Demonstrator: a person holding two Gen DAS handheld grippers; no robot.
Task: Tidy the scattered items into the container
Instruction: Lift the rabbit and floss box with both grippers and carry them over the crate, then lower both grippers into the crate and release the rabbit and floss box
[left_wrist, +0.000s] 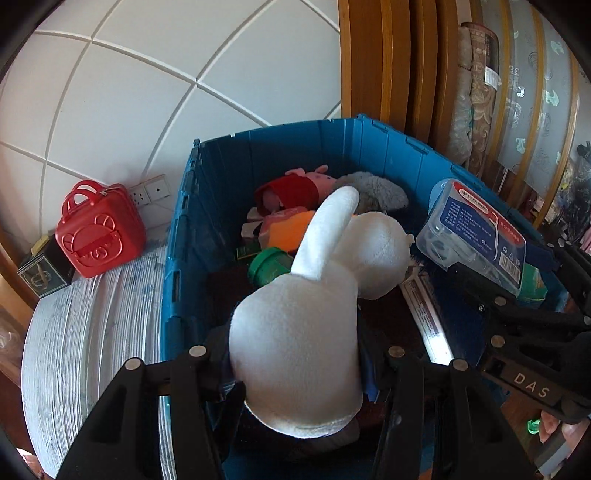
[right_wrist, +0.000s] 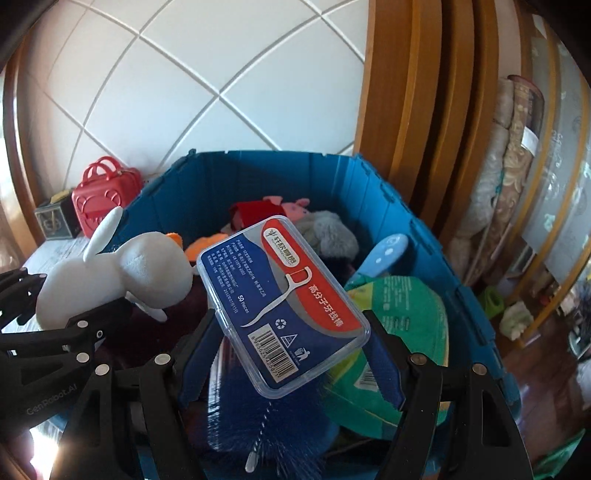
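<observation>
Left gripper (left_wrist: 295, 373): clamped on the white plush rabbit (left_wrist: 306, 314), lower centre, over the blue crate (left_wrist: 258, 147).
Right gripper (right_wrist: 291, 332): clamped on the clear floss-pick box (right_wrist: 280, 306), centre frame, above the crate.
Crate contents: pink pig plush (left_wrist: 306, 181), grey plush (left_wrist: 373, 192), blue bottle brush (right_wrist: 258, 417).
Upper left: red case (left_wrist: 99, 236).

white plush rabbit (left_wrist: 295, 350) hides the crate (left_wrist: 280, 147) floor beneath.

White plush rabbit (left_wrist: 295, 350); blue crate (left_wrist: 369, 147); red case (left_wrist: 99, 236); white-tiled wall (left_wrist: 147, 92).
</observation>
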